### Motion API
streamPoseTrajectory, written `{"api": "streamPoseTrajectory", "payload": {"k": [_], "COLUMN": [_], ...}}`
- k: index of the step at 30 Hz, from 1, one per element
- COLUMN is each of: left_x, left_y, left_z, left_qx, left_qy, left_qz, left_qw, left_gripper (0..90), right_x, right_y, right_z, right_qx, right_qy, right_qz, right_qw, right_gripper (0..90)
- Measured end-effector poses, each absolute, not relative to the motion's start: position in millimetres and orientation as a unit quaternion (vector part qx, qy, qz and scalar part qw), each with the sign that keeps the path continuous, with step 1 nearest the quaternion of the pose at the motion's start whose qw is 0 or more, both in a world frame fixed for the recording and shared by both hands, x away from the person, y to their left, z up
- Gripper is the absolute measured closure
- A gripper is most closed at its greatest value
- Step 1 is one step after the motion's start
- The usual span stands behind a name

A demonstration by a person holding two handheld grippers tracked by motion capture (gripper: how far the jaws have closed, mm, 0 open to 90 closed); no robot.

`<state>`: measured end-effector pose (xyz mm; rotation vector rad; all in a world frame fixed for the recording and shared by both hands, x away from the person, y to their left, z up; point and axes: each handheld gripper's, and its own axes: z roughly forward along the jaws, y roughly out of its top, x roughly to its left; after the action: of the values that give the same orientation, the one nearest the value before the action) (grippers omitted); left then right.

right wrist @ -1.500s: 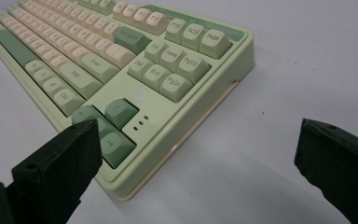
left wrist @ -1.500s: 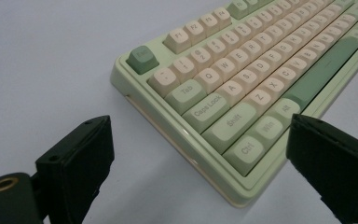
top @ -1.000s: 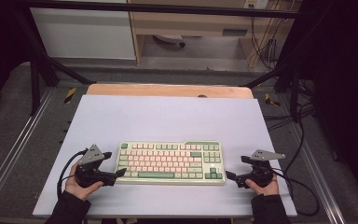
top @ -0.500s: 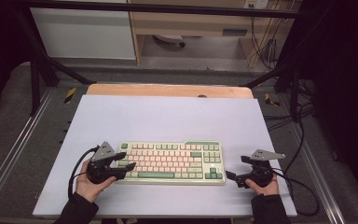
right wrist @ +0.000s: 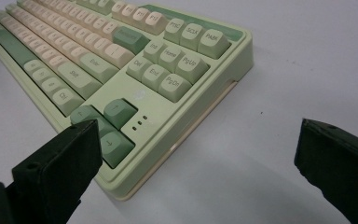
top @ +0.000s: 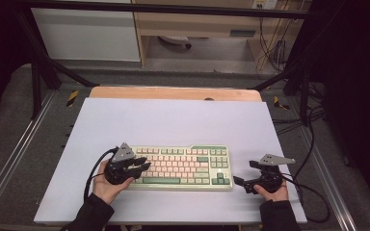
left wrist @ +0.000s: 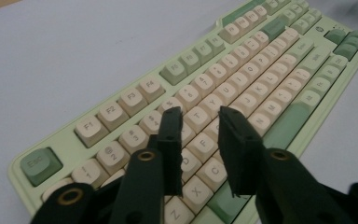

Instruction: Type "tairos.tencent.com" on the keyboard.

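Left gripper (left wrist: 200,112): jaws narrowed to a small gap, just closing, nothing between them; tips hover over the letter rows at the left end of the keyboard (top: 183,166).

Right gripper (top: 238,183): jaws spread wide, holding nothing, tips just beside the keyboard's right front corner, near the arrow keys (right wrist: 116,123).

Keyboard: pale green case, cream letter keys, green modifier keys and space bar; lies flat on the white table (top: 173,120), between the two grippers.

Change: left gripper has come in from beside the keyboard's left edge to above its keys. Right gripper and keyboard lie as before.
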<state>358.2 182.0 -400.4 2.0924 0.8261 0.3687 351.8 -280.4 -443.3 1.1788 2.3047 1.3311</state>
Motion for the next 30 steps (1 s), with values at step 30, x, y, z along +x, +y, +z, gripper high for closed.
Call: {"api": "streamPoseTrajectory", "payload": {"k": [30], "left_x": [381.4], "left_y": [146.2], "left_z": [-423.0], "left_qx": [0.843], "left_qy": [0.335], "left_qz": [0.141], "left_qw": [0.396], "left_gripper": [90.0], "right_x": [351.5], "right_y": [-280.8], "right_z": [-443.0], "right_qx": [0.401], "right_qy": [0.786], "right_qz": [0.456], "right_qw": [0.115], "right_gripper": [1.4]}}
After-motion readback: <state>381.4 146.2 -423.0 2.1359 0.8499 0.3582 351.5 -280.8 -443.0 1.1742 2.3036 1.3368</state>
